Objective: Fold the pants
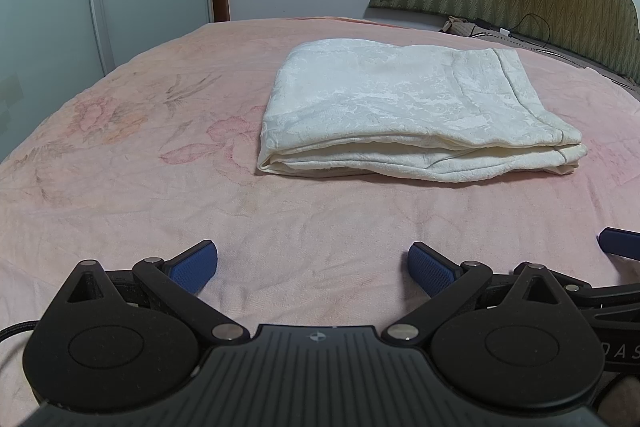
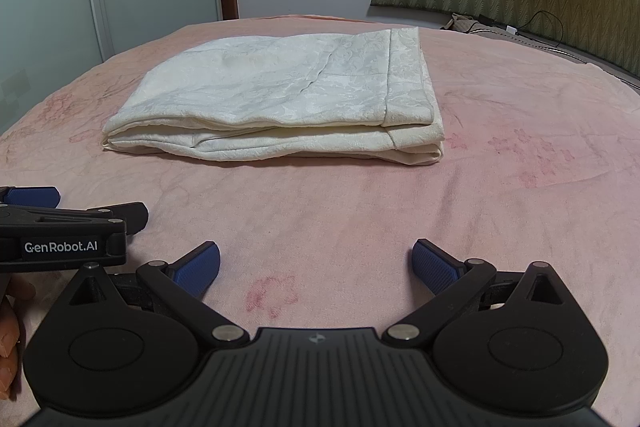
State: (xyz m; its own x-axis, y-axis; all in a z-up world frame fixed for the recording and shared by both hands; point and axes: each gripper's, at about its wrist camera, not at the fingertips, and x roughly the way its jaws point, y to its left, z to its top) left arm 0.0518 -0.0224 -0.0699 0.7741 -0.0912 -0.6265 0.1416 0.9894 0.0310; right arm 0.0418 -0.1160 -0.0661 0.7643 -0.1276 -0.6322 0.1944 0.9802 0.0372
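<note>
The cream pants (image 1: 416, 115) were found lying folded into a compact stack on the pink bedspread (image 1: 160, 195), well ahead of both tools. The left gripper (image 1: 313, 265) and the right gripper (image 2: 316, 265) were held low over the bedspread, side by side, with jaws spread wide and nothing between them. The folding was judged essentially done. Risk remained (mostly from needless contact): if the stack were nudged or pinched at one layer only, the loose front edges could be dragged open and the fold undone.
</note>
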